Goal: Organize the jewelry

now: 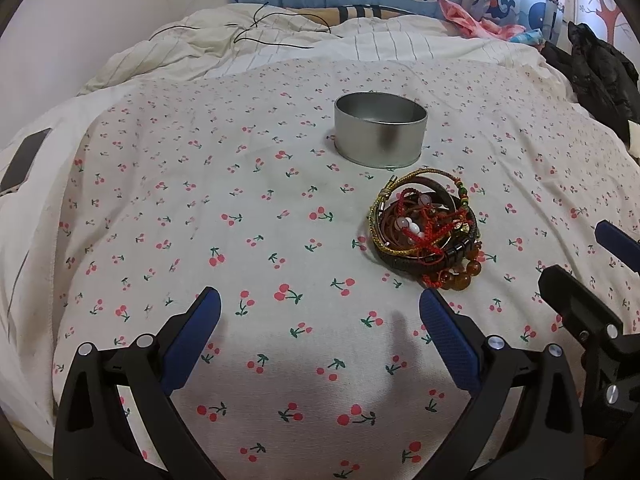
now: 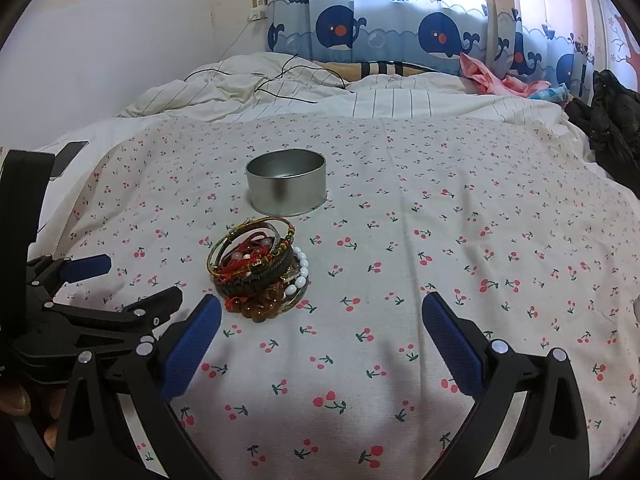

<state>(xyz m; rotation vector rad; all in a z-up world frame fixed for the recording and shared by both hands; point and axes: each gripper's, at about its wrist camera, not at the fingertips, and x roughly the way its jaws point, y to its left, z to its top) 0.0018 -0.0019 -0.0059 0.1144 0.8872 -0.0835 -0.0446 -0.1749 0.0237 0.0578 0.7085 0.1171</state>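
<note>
1. On the bed, mid-sheet: bracelet pile (image 1: pixel 426 228) sits just in front of the tin (image 1: pixel 381 135), not touching it. Nothing in the tin that I can see.
2. Pile is tangled (cords, beads, bangles). Risk: grab one, drag the lot, or a cord snags and drops short of the tin.
3. Soft sheet (image 1: pixel 200 208): press down and fabric gets pinched with the bracelet.
4. Tin is light and open; a nudge on the soft bed could tip or slide it.
5. Left gripper (image 1: pixel 320 312) and right gripper (image 2: pixel 322 316) both spread wide, holding nothing, close side by side; both going for the pile could collide.
</note>
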